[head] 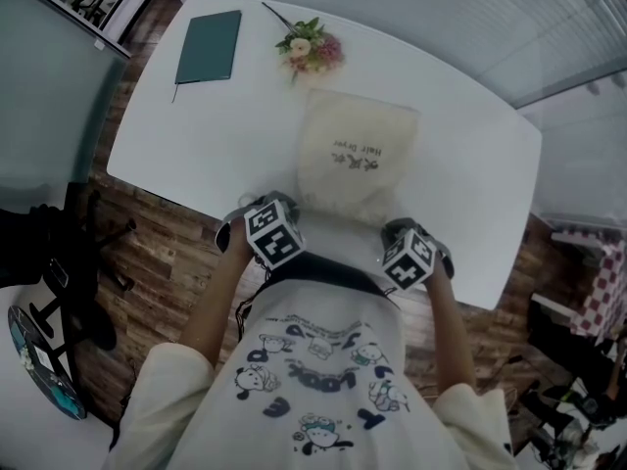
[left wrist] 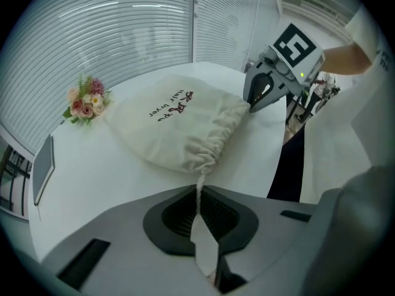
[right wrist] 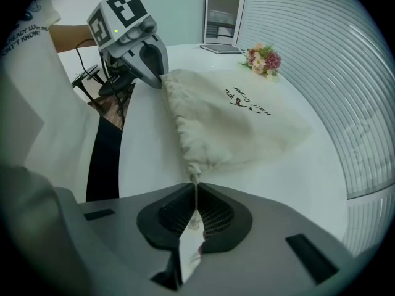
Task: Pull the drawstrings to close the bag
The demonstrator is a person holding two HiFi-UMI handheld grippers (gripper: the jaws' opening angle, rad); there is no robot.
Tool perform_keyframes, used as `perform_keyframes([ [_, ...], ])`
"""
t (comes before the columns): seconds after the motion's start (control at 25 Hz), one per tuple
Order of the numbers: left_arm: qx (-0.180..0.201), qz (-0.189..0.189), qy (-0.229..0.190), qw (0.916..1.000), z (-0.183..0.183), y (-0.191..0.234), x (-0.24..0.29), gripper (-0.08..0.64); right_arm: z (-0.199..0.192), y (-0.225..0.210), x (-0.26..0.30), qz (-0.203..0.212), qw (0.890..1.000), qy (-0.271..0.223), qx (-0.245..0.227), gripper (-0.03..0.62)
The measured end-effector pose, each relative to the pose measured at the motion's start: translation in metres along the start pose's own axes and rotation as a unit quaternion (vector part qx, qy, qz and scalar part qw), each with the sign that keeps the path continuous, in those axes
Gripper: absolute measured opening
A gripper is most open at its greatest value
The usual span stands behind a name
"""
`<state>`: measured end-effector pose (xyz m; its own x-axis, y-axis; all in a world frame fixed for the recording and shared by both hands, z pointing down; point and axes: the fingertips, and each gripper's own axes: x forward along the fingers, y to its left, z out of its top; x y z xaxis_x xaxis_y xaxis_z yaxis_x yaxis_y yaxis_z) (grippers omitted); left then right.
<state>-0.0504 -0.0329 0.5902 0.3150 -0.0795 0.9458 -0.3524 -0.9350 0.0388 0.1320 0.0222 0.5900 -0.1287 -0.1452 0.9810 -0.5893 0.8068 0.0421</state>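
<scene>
Where the head view looks down, the cream bag (head: 358, 160) lies flat on the white table (head: 196, 135), its gathered mouth toward the person. The left gripper (head: 272, 231) and right gripper (head: 411, 255) sit at the mouth's two corners, their fingertips hidden under the marker cubes. A notebook (head: 208, 47) and flowers (head: 311, 49) lie near the far edge, apart from the bag

Left gripper view: jaws closed on the left drawstring (left wrist: 200, 190), which runs from the puckered corner straight down between the pads. Its end is lost inside the jaws. The right gripper's tip meets the far corner

Right gripper view: jaws clamped on the right drawstring (right wrist: 195, 193), thin and hard to trace past the pads. The bag fans away behind it
</scene>
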Motion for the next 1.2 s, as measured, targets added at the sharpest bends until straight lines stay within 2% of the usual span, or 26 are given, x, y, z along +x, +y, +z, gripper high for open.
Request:
perform_keyframes([
  [0.2, -0.104, -0.01, -0.044, 0.9936, 0.005, -0.001, -0.008, 0.046, 0.0, -0.007, -0.003, -0.037, 0.999, -0.007, 0.03, 0.021],
  [0.28, -0.126, -0.013, -0.069, 0.9896, 0.008, -0.004, -0.011, 0.048, 0.001, -0.007, -0.004, -0.042, 0.998, -0.015, 0.042, 0.021],
  [0.36, -0.125, -0.01, -0.083, 0.9886, 0.008, -0.007, -0.013, 0.049, 0.002, -0.006, -0.005, -0.039, 0.998, -0.018, 0.052, 0.021],
  [0.52, -0.089, 0.002, -0.064, 0.994, 0.003, -0.014, -0.008, 0.052, 0.002, -0.003, -0.004, -0.036, 0.998, -0.02, 0.052, 0.021],
  [0.6, -0.087, -0.001, -0.06, 0.9944, 0.003, -0.016, -0.007, 0.055, 0.003, -0.003, -0.005, -0.036, 0.998, -0.019, 0.051, 0.021],
  [0.64, -0.09, -0.004, -0.061, 0.9941, 0.003, -0.017, -0.007, 0.07, 0.003, -0.003, -0.005, -0.036, 0.998, -0.019, 0.051, 0.021],
  [0.72, -0.096, -0.009, -0.063, 0.9934, 0.005, -0.017, -0.007, 0.147, 0.003, -0.003, -0.006, -0.037, 0.998, -0.019, 0.051, 0.021],
  [0.76, -0.096, -0.009, -0.063, 0.9933, 0.006, -0.017, -0.008, 0.149, 0.003, -0.002, -0.006, -0.037, 0.998, -0.019, 0.051, 0.021],
  [0.92, -0.088, -0.007, -0.057, 0.9944, 0.007, -0.017, -0.01, 0.144, 0.002, -0.001, -0.005, -0.036, 0.998, -0.019, 0.049, 0.021],
  [1.2, -0.091, 0.0, -0.056, 0.9943, 0.005, -0.015, -0.012, 0.058, 0.001, -0.002, -0.003, -0.038, 0.998, -0.016, 0.046, 0.021],
])
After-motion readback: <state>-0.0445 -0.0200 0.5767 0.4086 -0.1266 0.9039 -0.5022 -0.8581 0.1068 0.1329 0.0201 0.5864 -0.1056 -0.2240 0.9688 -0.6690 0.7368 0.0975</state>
